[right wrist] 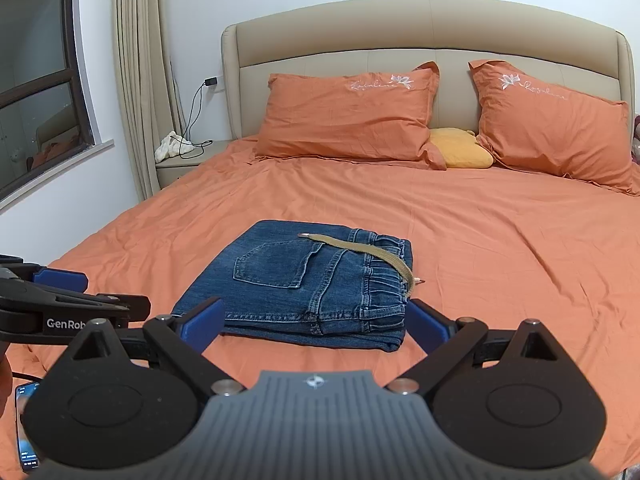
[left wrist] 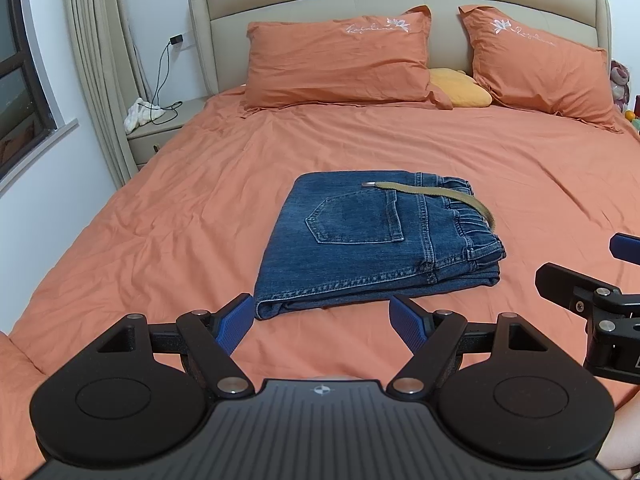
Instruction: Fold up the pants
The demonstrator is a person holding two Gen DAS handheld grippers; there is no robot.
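Blue denim pants (left wrist: pixel 372 240) are seen folded into a compact stack on the orange bed (left wrist: pixel 160 208), approx. mid-bed, back pocket facing up. In the left wrist view the stack sits at 12 o'clock just beyond the fingertips; its near folded edge lies close to the blue pads. An olive belt strap (left wrist: pixel 440 196) is laid across the elastic waistband, metal tip toward 10 o'clock, other end hanging off the stack's side at 3 o'clock.

Left hand-held gripper (left wrist: pixel 322 320): jaws are spread wide, nothing held, raised clear of the denim. Right hand-held gripper (right wrist: pixel 316 324): likewise spread wide and empty, w/ the stack's near edge framed between its blue pads (right wrist: pixel 202 322); contact w/ fabric can't be told.

The right gripper's body is seen at 3 o'clock in the left view; the left one at 9 o'clock in the right view.

At 12 o'clock, two orange pillows (left wrist: pixel 340 60) are propped vs. the beige headboard (left wrist: pixel 400 4), a yellow cushion (left wrist: pixel 460 86) between them. A nightstand (left wrist: pixel 156 128) w/ a white cloth and black cable is at 10 o'clock. A phone (right wrist: pixel 26 428) is lit at 8 o'clock in the right view.
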